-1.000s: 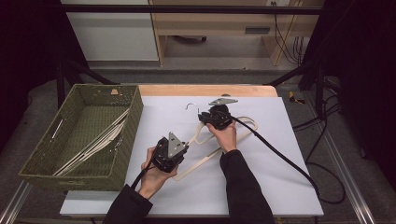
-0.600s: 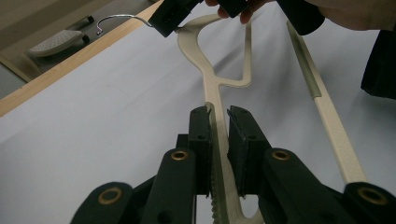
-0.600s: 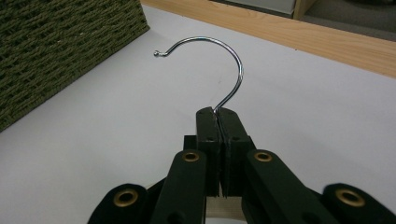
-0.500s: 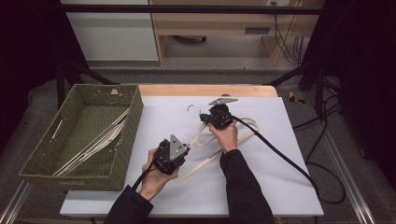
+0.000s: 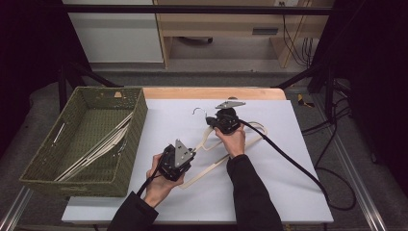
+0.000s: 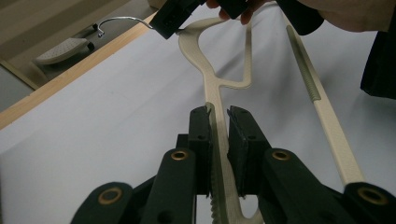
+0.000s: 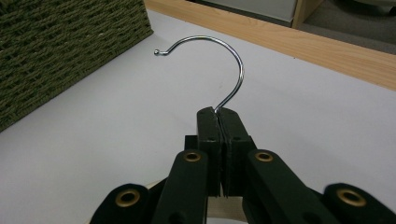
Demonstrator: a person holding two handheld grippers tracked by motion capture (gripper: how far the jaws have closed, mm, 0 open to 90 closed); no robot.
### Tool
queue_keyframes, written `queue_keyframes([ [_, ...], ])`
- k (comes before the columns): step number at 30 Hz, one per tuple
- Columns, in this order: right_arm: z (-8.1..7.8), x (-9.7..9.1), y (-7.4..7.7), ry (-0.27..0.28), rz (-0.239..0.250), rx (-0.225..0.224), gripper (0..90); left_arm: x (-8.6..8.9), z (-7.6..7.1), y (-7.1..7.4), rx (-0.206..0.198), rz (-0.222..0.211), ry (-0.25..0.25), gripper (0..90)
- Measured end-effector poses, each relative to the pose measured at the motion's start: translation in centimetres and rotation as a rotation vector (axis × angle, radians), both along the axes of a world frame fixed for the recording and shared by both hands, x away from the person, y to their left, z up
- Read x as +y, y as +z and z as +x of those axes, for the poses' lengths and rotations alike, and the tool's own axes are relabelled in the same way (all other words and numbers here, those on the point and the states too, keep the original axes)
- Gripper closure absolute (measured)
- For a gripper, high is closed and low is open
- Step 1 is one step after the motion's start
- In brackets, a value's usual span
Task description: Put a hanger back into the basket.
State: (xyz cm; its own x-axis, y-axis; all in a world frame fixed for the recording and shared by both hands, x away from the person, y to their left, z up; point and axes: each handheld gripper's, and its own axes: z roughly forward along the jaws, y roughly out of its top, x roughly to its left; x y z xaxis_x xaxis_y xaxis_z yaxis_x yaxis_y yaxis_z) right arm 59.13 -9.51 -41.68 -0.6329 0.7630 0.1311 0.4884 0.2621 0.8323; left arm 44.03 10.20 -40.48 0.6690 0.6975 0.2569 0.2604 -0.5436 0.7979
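Observation:
A cream hanger (image 5: 210, 169) with a metal hook (image 5: 198, 110) lies on the white table (image 5: 269, 183). My left gripper (image 5: 191, 153) is shut on one of its shoulder arms. In the left gripper view the pads (image 6: 201, 135) press both sides of that arm of the hanger (image 6: 212, 79). My right gripper (image 5: 210, 121) is shut on the stem of the hook, at the hanger's neck. In the right gripper view the jaws (image 7: 218, 112) meet around the wire and the hook (image 7: 233, 56) curves up and to the left beyond them.
A green woven basket (image 5: 130, 144) stands at the table's left side with several cream hangers (image 5: 96, 149) lying in it. A wooden edge (image 5: 211, 92) runs along the table's far side. Black cables trail from both grippers across the right half of the table.

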Motion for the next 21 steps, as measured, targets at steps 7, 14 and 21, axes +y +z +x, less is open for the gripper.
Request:
queue_keyframes([
  [7,0.5,0.1,-0.4,-0.001,0.017,0.021,85.5,0.0,0.0,0.0,-0.003,0.008,-0.004,79.5],
  [14,0.2,-0.1,-0.1,0.005,-0.006,0.012,89.2,0.0,0.1,-0.1,-0.002,-0.007,-0.008,79.4],
  [21,-0.8,-0.3,0.7,-0.014,-0.022,-0.037,89.4,0.1,0.1,-0.1,0.057,-0.034,-0.016,79.0],
])
